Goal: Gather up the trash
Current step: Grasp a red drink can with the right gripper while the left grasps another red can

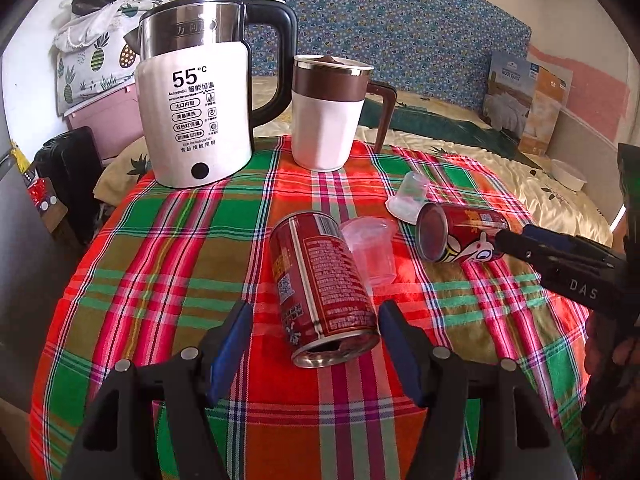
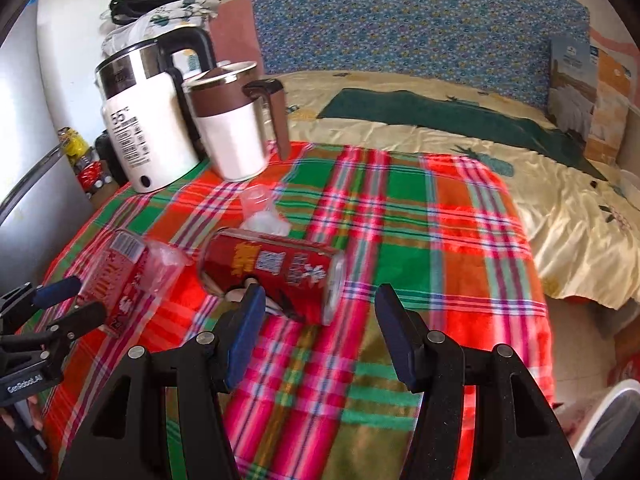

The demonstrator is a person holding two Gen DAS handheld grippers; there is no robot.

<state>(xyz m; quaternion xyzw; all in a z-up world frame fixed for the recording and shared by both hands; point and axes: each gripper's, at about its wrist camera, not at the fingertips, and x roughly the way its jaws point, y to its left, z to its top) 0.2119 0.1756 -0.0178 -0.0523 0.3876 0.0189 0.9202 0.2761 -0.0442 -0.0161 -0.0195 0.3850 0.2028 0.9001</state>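
Observation:
Two red drink cans lie on their sides on the plaid tablecloth (image 1: 180,264). The nearer can (image 1: 320,280) points its opened end at me, and that end sits between the fingers of my left gripper (image 1: 316,340), which is open with a gap on each side. A clear plastic cup (image 1: 372,252) leans against this can. The second can (image 2: 272,268) lies crosswise just beyond the fingertips of my right gripper (image 2: 320,316), which is open with nothing between its pads. Behind that can lies another clear cup (image 2: 260,208).
A white electric kettle (image 1: 196,120) and a white-and-brown lidded mug (image 1: 328,116) stand at the table's far edge. A bed with a cream cover (image 2: 500,168) lies beyond and to the right. A white container (image 2: 612,416) sits low by the table's right side.

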